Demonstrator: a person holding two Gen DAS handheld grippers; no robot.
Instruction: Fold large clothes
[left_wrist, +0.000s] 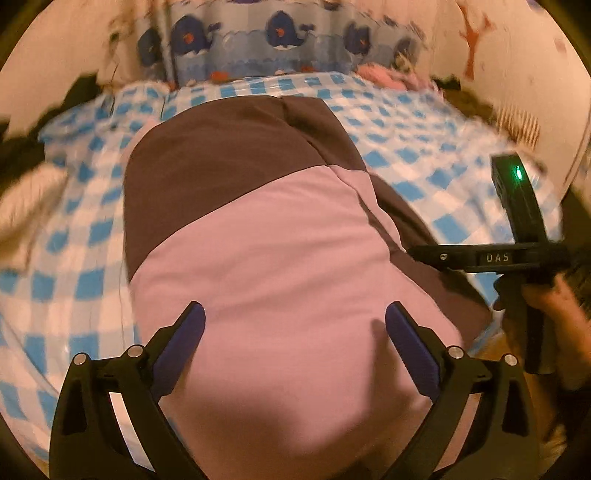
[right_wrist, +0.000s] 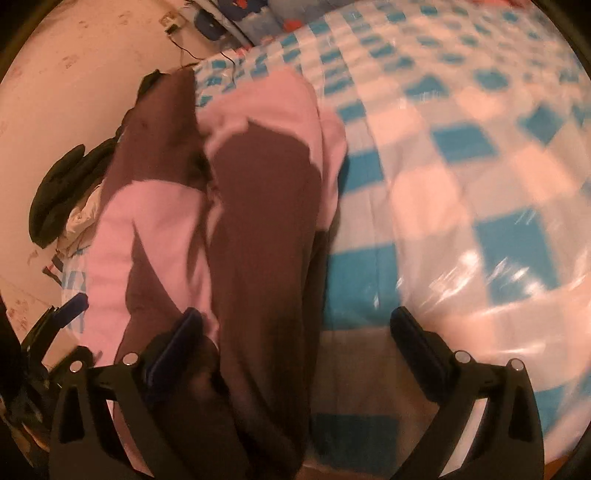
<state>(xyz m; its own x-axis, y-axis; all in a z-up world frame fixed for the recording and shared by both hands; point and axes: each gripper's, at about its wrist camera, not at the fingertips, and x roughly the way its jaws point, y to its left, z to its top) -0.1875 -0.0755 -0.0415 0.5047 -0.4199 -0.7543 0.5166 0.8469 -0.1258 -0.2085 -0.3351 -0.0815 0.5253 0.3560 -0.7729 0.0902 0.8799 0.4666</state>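
Observation:
A large pink and dark brown garment lies spread along the blue-and-white checked bed cover. My left gripper hovers open over its pink part, both blue-padded fingers apart with nothing pinched between them. The right gripper, held by a hand, sits at the garment's right brown edge. In the right wrist view the garment runs up the left side. My right gripper is open, its left finger over the brown fabric and its right finger over the bed cover.
A whale-print cushion and a pink cloth lie at the far end of the bed. Dark clothes are piled by the wall left of the garment. A pale cloth lies at the bed's left side.

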